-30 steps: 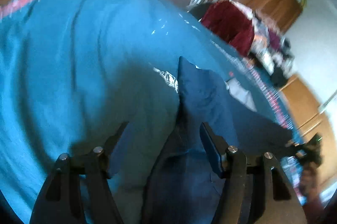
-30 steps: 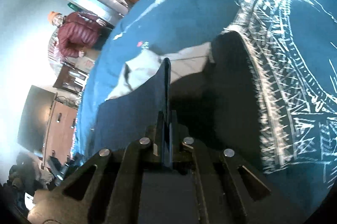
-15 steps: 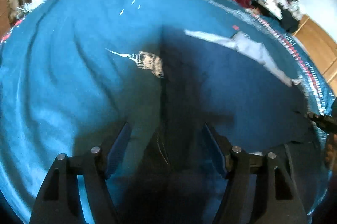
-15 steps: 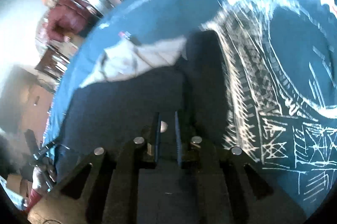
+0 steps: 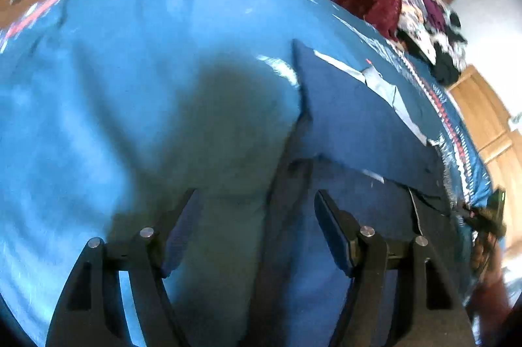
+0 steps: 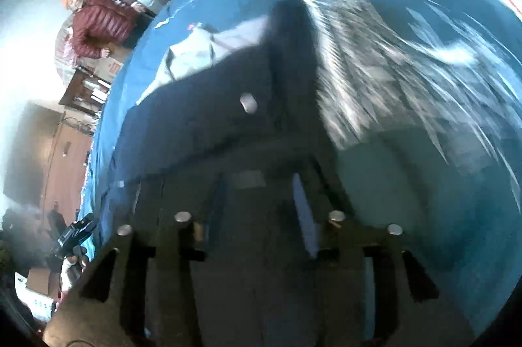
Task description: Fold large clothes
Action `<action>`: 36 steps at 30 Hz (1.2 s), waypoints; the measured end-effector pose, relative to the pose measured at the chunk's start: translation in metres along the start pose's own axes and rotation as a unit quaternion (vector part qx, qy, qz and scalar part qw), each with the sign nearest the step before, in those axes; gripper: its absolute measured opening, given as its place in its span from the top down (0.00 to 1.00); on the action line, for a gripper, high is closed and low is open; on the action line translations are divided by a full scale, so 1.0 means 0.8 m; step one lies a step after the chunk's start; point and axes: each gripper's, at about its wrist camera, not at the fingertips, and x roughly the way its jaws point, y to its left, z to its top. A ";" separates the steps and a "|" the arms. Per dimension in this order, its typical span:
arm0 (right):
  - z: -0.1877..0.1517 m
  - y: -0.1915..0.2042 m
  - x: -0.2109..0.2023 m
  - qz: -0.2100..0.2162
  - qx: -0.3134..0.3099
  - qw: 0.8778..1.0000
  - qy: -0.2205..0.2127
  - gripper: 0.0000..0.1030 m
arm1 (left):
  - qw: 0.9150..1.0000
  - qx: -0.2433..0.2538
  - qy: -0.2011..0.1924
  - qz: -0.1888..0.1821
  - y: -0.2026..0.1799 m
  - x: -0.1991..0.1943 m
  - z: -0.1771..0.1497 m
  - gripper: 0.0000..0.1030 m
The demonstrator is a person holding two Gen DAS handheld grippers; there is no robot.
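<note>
Left wrist view shows the left gripper (image 5: 257, 216) spread wide and empty over the blue bedspread (image 5: 114, 92), the navy garment (image 5: 355, 125) lying flat to its right, while the right gripper (image 6: 261, 203), blurred, stands parted above that garment's near edge, gripping nothing.

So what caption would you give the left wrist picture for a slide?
Left gripper, jaws open, over the edge of a navy garment lying on a blue patterned bedspread.
</note>
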 end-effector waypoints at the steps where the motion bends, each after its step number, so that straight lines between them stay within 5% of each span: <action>1: -0.015 -0.003 -0.009 -0.002 0.007 1.000 0.001 0.57 | 1.000 -0.003 0.001 -0.005 0.006 -0.007 -0.008 0.29; 6: -0.107 -0.043 -0.067 0.007 0.062 0.997 0.033 0.56 | 0.998 0.014 0.027 -0.054 0.008 -0.044 -0.056 0.29; 10: -0.155 -0.046 -0.076 -0.004 0.050 0.996 0.069 0.56 | 0.993 0.055 0.062 -0.081 -0.007 -0.051 -0.093 0.28; 15: -0.187 -0.041 -0.056 -0.006 0.036 0.994 0.101 0.56 | 0.990 0.063 0.072 -0.101 -0.012 -0.062 -0.129 0.28; 18: -0.197 -0.036 -0.049 -0.044 0.012 0.994 0.102 0.59 | 0.990 0.069 0.073 -0.097 -0.017 -0.065 -0.135 0.29; 21: -0.196 0.012 -0.063 -0.163 -0.066 0.983 0.044 0.58 | 0.990 0.109 0.054 -0.064 -0.041 -0.079 -0.143 0.29; 23: -0.197 0.049 -0.081 -0.216 -0.112 0.970 -0.012 0.50 | 0.990 0.130 0.031 -0.050 -0.060 -0.092 -0.144 0.29; 24: -0.201 0.071 -0.097 -0.248 -0.136 0.957 -0.059 0.39 | 0.990 0.137 0.019 -0.038 -0.070 -0.095 -0.144 0.29; 27: -0.205 0.107 -0.128 -0.268 -0.165 0.940 -0.136 0.23 | 0.986 0.167 -0.017 0.007 -0.097 -0.105 -0.147 0.28; 31: -0.201 0.128 -0.154 -0.278 -0.191 0.925 -0.174 0.23 | 0.980 0.194 -0.041 0.022 -0.123 -0.114 -0.143 0.28; 36: -0.203 0.133 -0.177 -0.304 -0.204 0.909 -0.200 0.23 | 0.983 0.176 -0.049 0.023 -0.123 -0.117 -0.137 0.28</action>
